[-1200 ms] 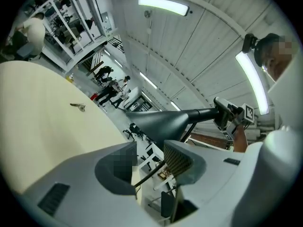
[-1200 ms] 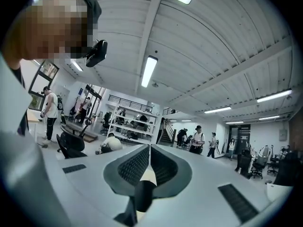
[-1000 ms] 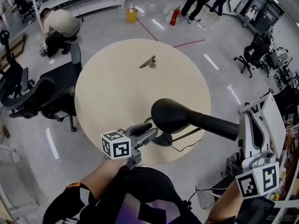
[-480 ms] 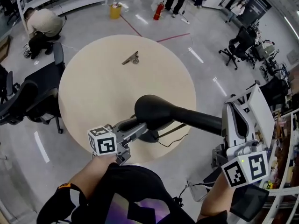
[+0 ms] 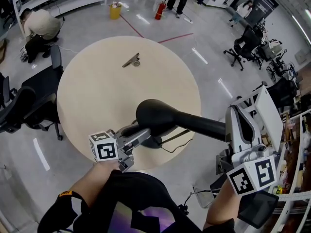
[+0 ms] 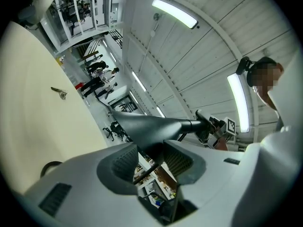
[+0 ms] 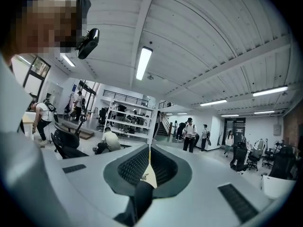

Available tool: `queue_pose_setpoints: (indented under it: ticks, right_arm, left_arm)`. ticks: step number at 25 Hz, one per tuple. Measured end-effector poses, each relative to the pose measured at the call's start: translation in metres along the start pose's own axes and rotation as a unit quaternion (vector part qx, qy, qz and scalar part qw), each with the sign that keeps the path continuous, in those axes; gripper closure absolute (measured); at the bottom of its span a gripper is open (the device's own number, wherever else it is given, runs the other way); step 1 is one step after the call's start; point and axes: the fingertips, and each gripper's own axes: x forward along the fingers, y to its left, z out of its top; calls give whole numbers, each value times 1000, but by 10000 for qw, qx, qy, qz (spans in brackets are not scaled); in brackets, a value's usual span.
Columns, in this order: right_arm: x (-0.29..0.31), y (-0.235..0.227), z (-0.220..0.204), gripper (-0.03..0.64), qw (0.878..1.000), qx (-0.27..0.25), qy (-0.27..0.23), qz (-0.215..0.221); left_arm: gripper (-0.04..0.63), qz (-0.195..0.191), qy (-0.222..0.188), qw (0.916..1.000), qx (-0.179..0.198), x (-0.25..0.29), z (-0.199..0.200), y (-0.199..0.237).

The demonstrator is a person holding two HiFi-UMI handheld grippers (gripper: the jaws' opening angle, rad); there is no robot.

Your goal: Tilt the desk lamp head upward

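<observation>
The desk lamp head (image 5: 154,116) hangs above the near edge of the round table (image 5: 97,91), on the person's side. It is a wide dark cone, and its long neck (image 5: 204,126) runs out past the table's right edge. The lamp base (image 5: 151,142) sits on the table directly under the head, and a thin cable (image 5: 176,147) lies on the table beside it.

The right gripper (image 7: 149,164) is outside the table, at the far end of the neck. Its jaws are nearly together and a dark part of the neck sits deep between them, so I judge it is clamped there. That far end gives the longest lever for turning the head.

The left gripper (image 6: 150,157) reaches in over the near table edge, below the head. Its jaws stand only a little apart and the dark lamp stem (image 6: 151,148) fills the space between their tips. I think they pinch it so that the base does not slide or tip while the other end is moved. The head looks about level, so the upward tilt seems not yet done.

No container stands on the table. Only a small metal object (image 5: 132,60) lies on its far side. A yellow bin (image 5: 115,11) stands on the floor beyond the table; what is inside it is too small to tell.
</observation>
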Motion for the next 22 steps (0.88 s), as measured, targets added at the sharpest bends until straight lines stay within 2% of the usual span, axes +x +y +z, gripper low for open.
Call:
queue_pose_setpoints:
  ticks: [7, 12, 22]
  right_arm:
    - [2, 0, 1, 600, 9999, -105, 86, -16]
    - [-2, -2, 0, 600, 9999, 17, -55, -153]
    - [-32, -19, -25, 600, 9983, 415, -103, -389]
  left_arm:
    - [394, -58, 47, 10000, 38, 0, -3, -2]
    - [399, -60, -8, 10000, 67, -2, 2, -3]
    - [413, 38, -247, 9978, 606, -3, 33, -19]
